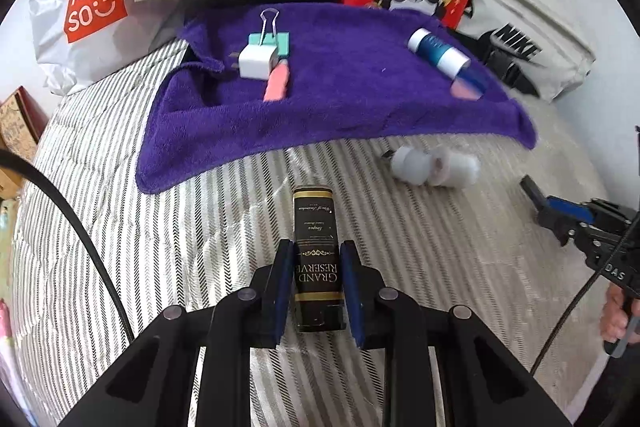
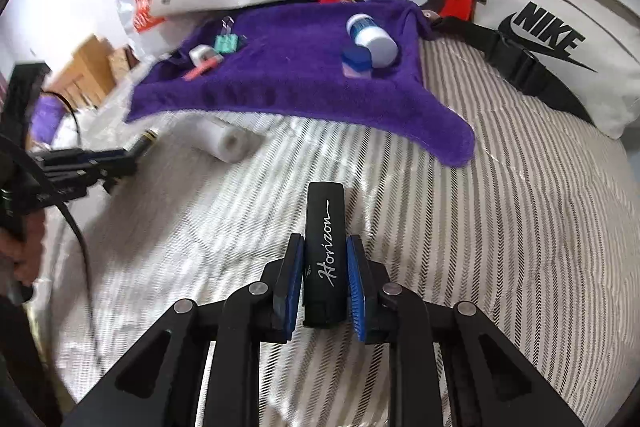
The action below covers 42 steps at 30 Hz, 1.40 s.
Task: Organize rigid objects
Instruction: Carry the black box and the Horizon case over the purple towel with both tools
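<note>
Claws both loaded: left claw (image 1: 318, 291) pinching a black "Grand Reserve" box (image 1: 318, 259), right claw (image 2: 325, 285) pinching a black "Horizon" case (image 2: 325, 255), both over the striped bedcover (image 1: 120, 227).
Risk: each grip sits on the rear half, long front overhangs, so a tilt could let it pivot or slip. Purple towel (image 1: 340, 99) is soft and rumpled; dropping near the binder clip (image 1: 269, 35), white charger (image 1: 256, 61) or blue-white tube (image 1: 438, 53) could knock them. White roll (image 1: 436, 167) lies loose below, could roll.

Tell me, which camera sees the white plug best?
The left wrist view: the white plug sits sharp on the purple towel, prongs showing. The right wrist view shows it small, blurry, far off.
</note>
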Tool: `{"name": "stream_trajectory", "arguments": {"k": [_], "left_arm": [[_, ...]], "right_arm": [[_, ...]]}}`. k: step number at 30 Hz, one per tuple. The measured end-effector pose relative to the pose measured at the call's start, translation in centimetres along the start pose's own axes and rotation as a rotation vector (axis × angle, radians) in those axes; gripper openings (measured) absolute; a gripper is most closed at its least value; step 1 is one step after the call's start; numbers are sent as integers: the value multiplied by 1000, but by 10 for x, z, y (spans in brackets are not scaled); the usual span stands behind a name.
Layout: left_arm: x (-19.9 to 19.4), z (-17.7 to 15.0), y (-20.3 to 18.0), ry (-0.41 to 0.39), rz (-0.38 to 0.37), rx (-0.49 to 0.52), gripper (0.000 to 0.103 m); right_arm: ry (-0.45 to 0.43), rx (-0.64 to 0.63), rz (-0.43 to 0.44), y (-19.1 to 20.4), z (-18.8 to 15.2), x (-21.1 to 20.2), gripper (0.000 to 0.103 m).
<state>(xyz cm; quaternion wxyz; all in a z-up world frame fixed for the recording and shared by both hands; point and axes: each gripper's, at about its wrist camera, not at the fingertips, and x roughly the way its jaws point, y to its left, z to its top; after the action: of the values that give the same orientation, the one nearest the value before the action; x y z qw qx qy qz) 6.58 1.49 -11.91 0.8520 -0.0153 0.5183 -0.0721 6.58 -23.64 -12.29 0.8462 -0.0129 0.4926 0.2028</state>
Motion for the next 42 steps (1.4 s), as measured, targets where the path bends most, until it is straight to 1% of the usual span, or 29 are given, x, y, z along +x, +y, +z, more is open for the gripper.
{"name": "stream_trajectory", "arguments": {"k": [2, 6, 9, 11, 15, 22, 24, 28, 30, 33, 35, 37, 42], "left_arm": [[-7, 5, 0, -12, 17, 0, 23], [-17, 21, 3, -36, 18, 3, 23], [-20, 36, 8, -53, 29, 6, 23], [-20, 49, 13, -62, 20, 4, 23], [-15, 73, 21, -71, 27, 3, 23], [-5, 125, 35, -95, 20, 1, 23], [-5, 137, 36, -105, 19, 4, 23], [-2, 159, 34, -127, -3, 11, 23], [1, 168, 32, -137, -17, 8, 23], [8, 173, 28, -143, -39, 9, 23], [15, 175, 24, -124, -63, 21, 23], [17, 174, 18, -123, -57, 50, 23], [26, 171, 17, -104, -64, 54, 23]], "right_arm": [[-18, -24, -26, 5, 6, -7, 22], [-40, -48, -30, 11, 25, -15, 22], [-60, -67, -38, 14, 45, -18, 21], [-79, -70, -39, 15, 63, -18, 21], [-112, -69, -44, 13, 97, -13, 22], [-174, -66, -44, 8, 162, -7, 21], [-189, -63, -35, 7, 182, -3, 22], [-212, -44, -12, 2, 207, 3, 22], [-218, -33, 3, 1, 215, 7, 22], [-208, -34, 22, 3, 216, 18, 22], [-191, -52, 25, 5, 214, 25, 22], [-175, -56, 39, 6, 213, 30, 22], [-155, -70, 24, 5, 208, 40, 22]]}}
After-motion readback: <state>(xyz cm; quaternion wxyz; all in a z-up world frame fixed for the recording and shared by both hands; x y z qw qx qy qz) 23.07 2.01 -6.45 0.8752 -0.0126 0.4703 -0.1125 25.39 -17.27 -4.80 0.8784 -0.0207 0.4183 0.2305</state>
